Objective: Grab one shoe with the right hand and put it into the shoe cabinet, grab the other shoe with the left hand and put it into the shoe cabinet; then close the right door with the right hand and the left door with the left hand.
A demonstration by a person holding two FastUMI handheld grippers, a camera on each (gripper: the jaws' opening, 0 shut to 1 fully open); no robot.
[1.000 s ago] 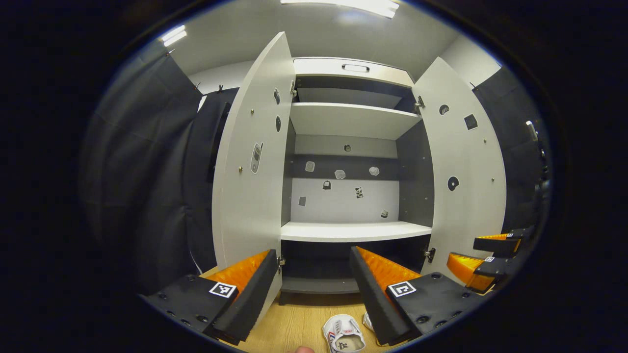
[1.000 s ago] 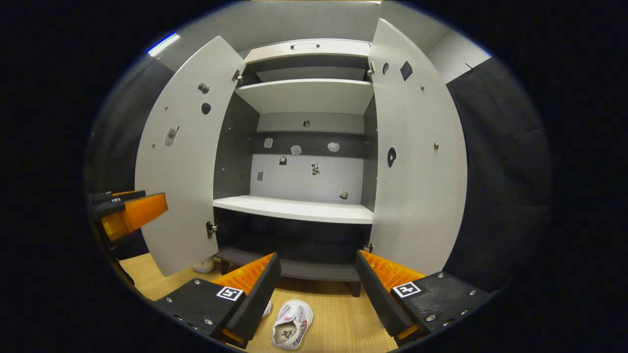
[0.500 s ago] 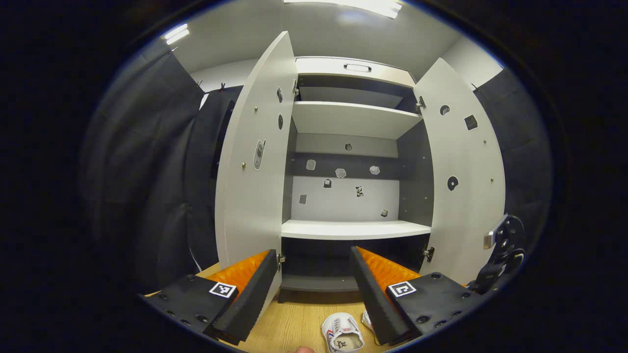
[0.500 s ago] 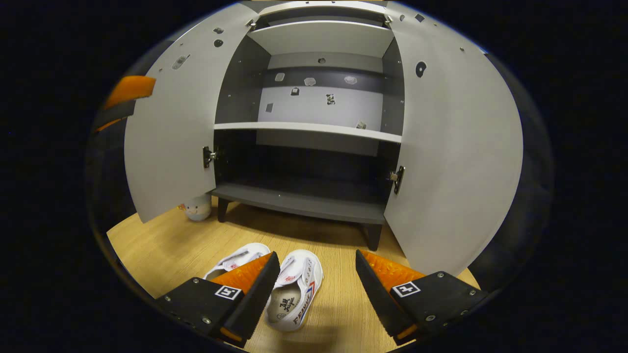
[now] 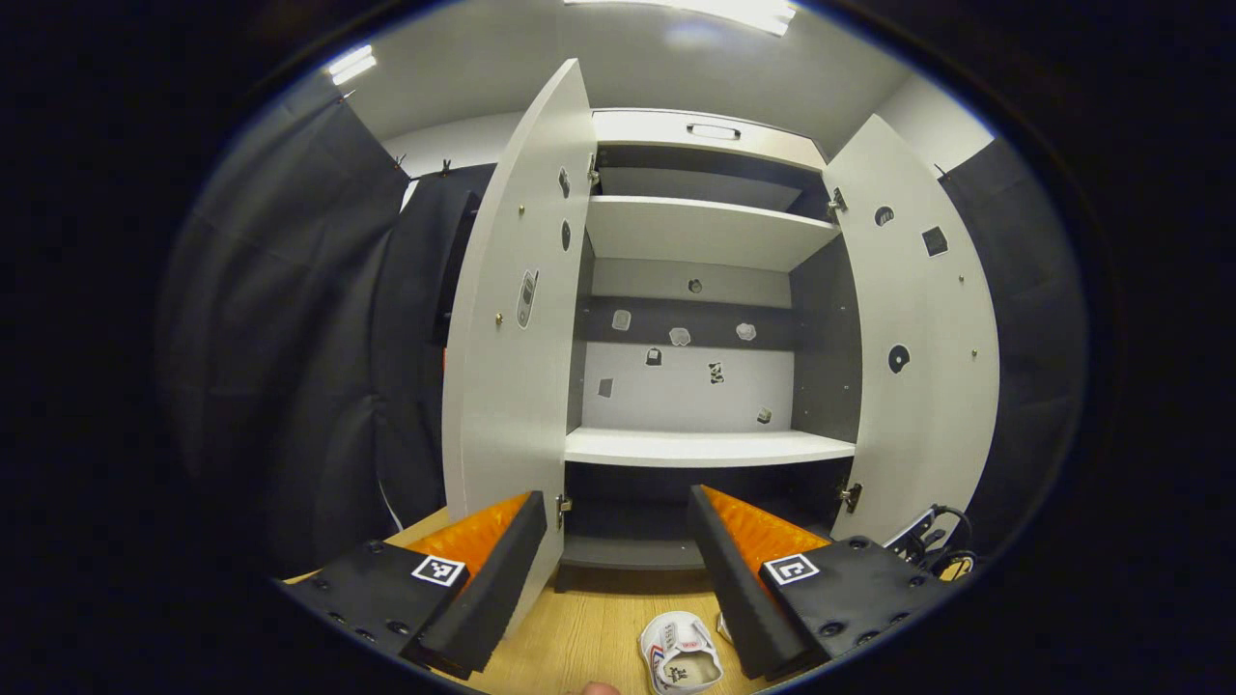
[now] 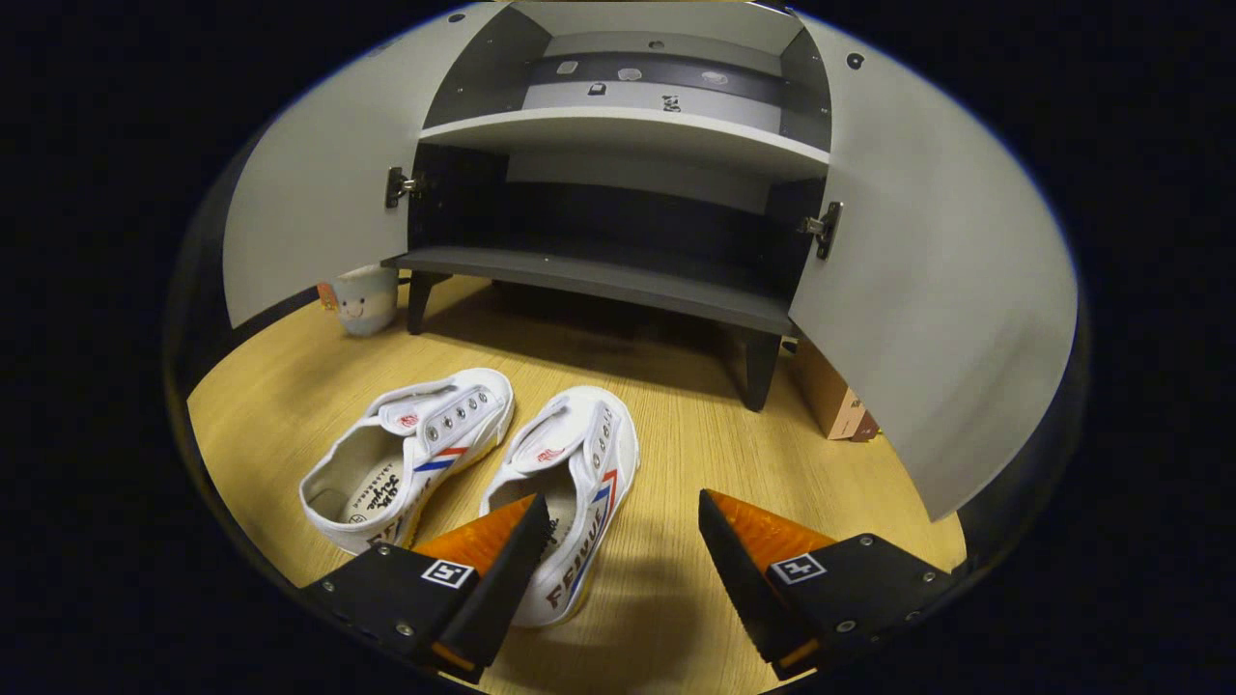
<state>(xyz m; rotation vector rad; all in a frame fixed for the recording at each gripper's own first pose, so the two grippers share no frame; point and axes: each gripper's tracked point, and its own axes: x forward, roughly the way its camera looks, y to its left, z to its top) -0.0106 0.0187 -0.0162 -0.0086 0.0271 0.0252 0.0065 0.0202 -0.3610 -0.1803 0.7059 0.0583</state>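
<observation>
Your right gripper (image 6: 623,512) hangs with fingers apart over the right shoe (image 6: 570,487) beside its mate (image 6: 410,454) on the floor (image 6: 695,425) before the open cabinet (image 6: 618,280), while your left gripper (image 5: 613,512), fingers spread too, faces its shelves.

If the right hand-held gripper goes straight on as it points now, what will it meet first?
Probably the wooden floor, just right of the nearer white shoe. The right hand-held gripper is open; depth is uncertain.
</observation>
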